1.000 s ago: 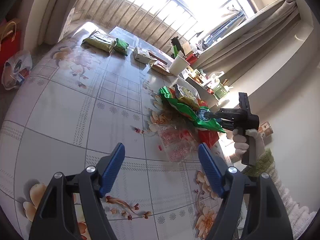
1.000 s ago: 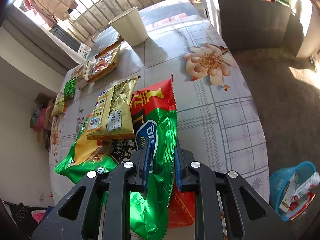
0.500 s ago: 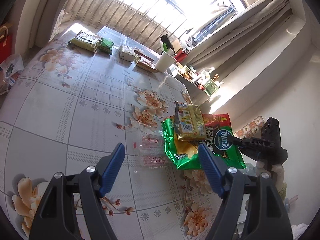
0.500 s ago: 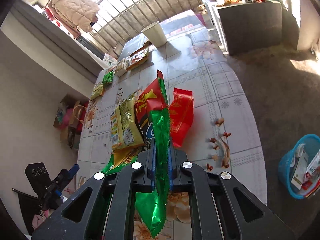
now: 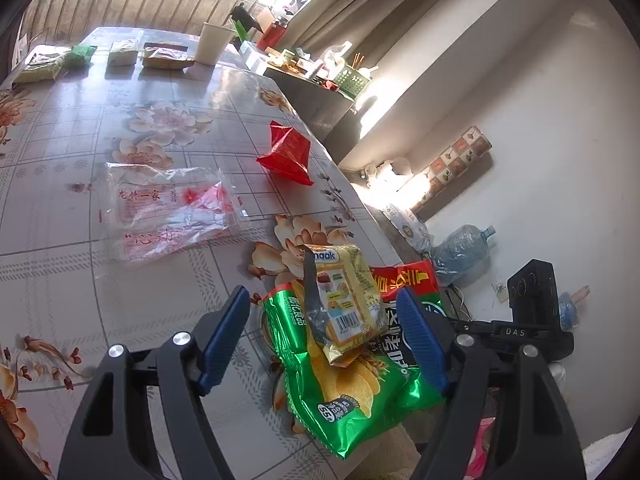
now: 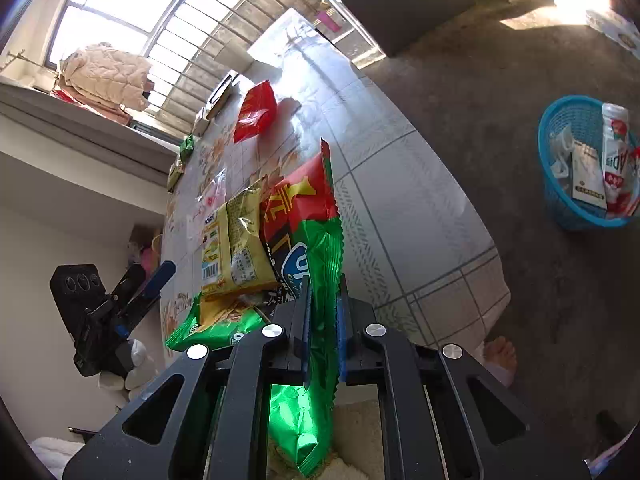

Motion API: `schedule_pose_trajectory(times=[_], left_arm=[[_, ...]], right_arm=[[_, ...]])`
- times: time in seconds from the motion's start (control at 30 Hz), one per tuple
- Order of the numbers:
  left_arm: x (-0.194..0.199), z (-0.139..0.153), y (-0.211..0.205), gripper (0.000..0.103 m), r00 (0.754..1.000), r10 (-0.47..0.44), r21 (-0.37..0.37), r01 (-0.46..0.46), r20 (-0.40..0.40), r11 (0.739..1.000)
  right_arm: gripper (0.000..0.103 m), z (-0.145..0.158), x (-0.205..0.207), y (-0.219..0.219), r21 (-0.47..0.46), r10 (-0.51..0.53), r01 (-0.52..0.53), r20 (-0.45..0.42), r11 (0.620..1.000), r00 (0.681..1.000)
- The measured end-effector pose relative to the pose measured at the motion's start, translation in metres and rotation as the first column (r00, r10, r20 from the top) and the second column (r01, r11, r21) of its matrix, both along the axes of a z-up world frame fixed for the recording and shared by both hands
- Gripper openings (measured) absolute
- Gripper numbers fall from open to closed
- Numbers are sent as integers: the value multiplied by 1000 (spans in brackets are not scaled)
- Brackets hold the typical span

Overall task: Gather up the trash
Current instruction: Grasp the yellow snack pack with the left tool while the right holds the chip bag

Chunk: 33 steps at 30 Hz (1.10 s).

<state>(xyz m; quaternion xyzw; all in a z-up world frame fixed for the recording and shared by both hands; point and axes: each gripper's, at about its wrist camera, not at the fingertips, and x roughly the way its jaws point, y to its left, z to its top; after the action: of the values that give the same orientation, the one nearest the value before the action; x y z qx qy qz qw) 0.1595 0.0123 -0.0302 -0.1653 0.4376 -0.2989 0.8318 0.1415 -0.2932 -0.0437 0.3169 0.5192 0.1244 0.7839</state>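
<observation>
My right gripper (image 6: 322,320) is clamped on the green chip bag (image 6: 316,280), which juts past the table (image 6: 400,184) edge with one yellow snack packet (image 6: 232,240) lying on it. My left gripper (image 5: 324,336) is spread wide, touching nothing, over that bag. Beyond the bag lie one red wrapper (image 5: 290,156) and one clear plastic bag (image 5: 168,208). One blue basket (image 6: 580,168) sits on the floor, well apart from the table.
</observation>
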Motion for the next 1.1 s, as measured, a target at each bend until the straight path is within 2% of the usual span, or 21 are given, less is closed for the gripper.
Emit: schedule_pose_trajectory(times=[0.1,0.17,0.27,0.37,0.4,0.5,0.7,0.8,0.93,1.1], left_arm=[[3,-6,-31,73,997,-80,95,79,4,992],[8,-10,-47,74,995,-102,156,99,10,983],[21,-17,-60,73,992,-127,193,126,-6,973],[35,-26,-66,72,989,-134,182,143,-61,973],[39,-28,-66,67,988,-132,178,145,-82,973],[48,-30,-69,62,987,-124,181,142,-104,973],[51,-17,-73,62,983,-167,210,180,-79,961],[57,-11,-70,67,980,-182,225,197,-85,954],[75,-7,-63,69,970,-198,160,219,-139,963],[96,-18,-72,69,946,-251,107,277,-206,955]], right_arm=[[10,-4,-10,-1,2,8,-8,2,1000,1000],[11,-6,-13,-1,-5,23,-23,12,1000,1000],[15,-11,-13,-3,-17,31,-30,11,999,999],[18,-15,-17,-7,-26,29,-28,7,999,1000],[20,-16,-17,-7,-19,26,-26,8,999,1000],[24,-20,-20,-8,-1,32,-32,12,1000,999],[24,-25,-21,-10,-1,46,-46,4,999,999],[24,-23,-21,-11,-16,52,-52,7,999,999],[24,-22,-19,-7,-52,66,-65,14,997,998],[24,-22,-19,-9,-48,71,-71,16,996,997]])
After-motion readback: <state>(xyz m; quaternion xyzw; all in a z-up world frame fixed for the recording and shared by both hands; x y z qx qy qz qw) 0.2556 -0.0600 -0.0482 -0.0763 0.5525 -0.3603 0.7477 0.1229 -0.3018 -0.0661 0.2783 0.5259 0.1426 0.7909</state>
